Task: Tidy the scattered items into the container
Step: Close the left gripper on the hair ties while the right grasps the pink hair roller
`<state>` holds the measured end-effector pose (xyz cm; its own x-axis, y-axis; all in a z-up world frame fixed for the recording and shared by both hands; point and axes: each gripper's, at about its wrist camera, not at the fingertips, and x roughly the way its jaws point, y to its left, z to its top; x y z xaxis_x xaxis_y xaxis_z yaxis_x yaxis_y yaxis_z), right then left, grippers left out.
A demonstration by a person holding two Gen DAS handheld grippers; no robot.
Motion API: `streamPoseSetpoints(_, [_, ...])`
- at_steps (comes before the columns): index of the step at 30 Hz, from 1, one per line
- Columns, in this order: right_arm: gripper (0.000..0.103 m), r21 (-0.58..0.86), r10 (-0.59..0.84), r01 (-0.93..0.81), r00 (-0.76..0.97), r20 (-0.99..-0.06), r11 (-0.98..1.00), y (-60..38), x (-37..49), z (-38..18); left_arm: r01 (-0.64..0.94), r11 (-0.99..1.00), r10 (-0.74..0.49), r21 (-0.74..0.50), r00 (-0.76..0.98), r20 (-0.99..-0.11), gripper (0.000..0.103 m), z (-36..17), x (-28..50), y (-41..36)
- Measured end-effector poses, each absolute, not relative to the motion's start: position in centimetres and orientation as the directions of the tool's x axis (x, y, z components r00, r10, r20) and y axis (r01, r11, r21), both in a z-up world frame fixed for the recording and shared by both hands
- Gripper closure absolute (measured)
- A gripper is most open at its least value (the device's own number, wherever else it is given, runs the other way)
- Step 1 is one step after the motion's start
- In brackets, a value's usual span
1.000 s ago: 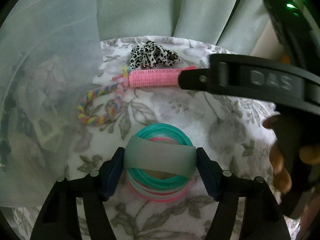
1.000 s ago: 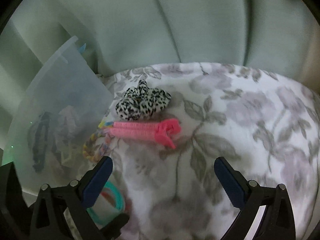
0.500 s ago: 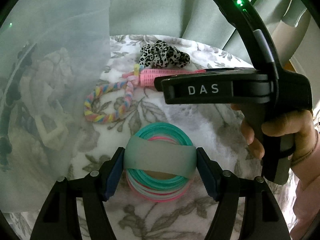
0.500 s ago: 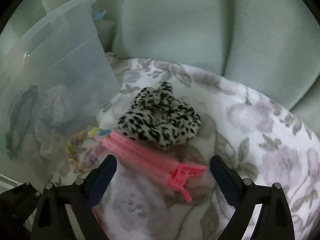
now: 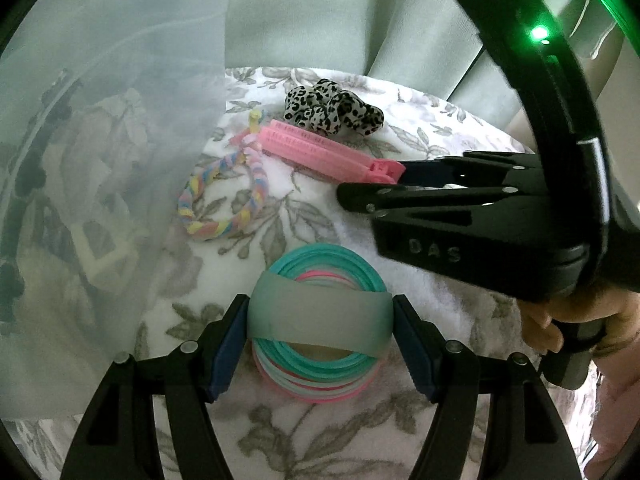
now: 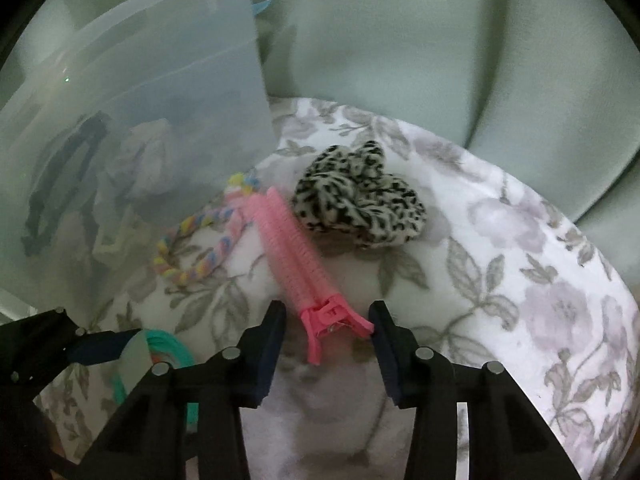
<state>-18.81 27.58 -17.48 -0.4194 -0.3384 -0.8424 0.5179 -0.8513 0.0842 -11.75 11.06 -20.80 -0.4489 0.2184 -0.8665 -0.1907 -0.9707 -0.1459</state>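
My left gripper is shut on a stack of teal and pink hair ties wrapped in a frosted band, resting on the floral cloth. My right gripper is partly closed around the hinge end of a pink hair clip; the right pad touches the clip's handle, the left pad stands just off it. The clip also shows in the left wrist view, with the right gripper at its end. A leopard scrunchie and a pastel braided tie lie beside the clip. The translucent container stands at the left.
The container holds a black clip and other pale items behind its cloudy wall. A green curtain hangs behind the round cloth-covered table. The table's edge curves at the right.
My right gripper has moved forward and down to the pink clip and narrowed its jaws around the clip's hinge end. My left gripper keeps hold of the hair ties in place.
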Motion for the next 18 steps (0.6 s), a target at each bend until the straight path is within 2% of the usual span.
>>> streamPoseSetpoints(8, [0.049, 0.091, -0.356, 0.519, -0.438, -0.826, -0.850, 25.9, -19.7, -17.8, -0.199, -0.970, 0.218, -0.141, -0.452, -0.865, 0.031, -20.5, -12.0, 11.2])
streamPoseSetpoints(15, [0.065, 0.083, -0.344, 0.503, -0.453, -0.823, -0.861, 26.2, -18.8, -17.4, -0.186, -0.973, 0.209, -0.139, -0.444, -0.871, 0.032, -20.2, -11.8, 11.2])
streamPoseSetpoints(18, [0.069, 0.107, -0.351, 0.485, -0.446, -0.823, -0.868, 26.9, -17.5, -17.0, -0.181, -0.975, 0.196, -0.127, -0.444, -0.874, 0.032, -20.2, -11.4, 11.3])
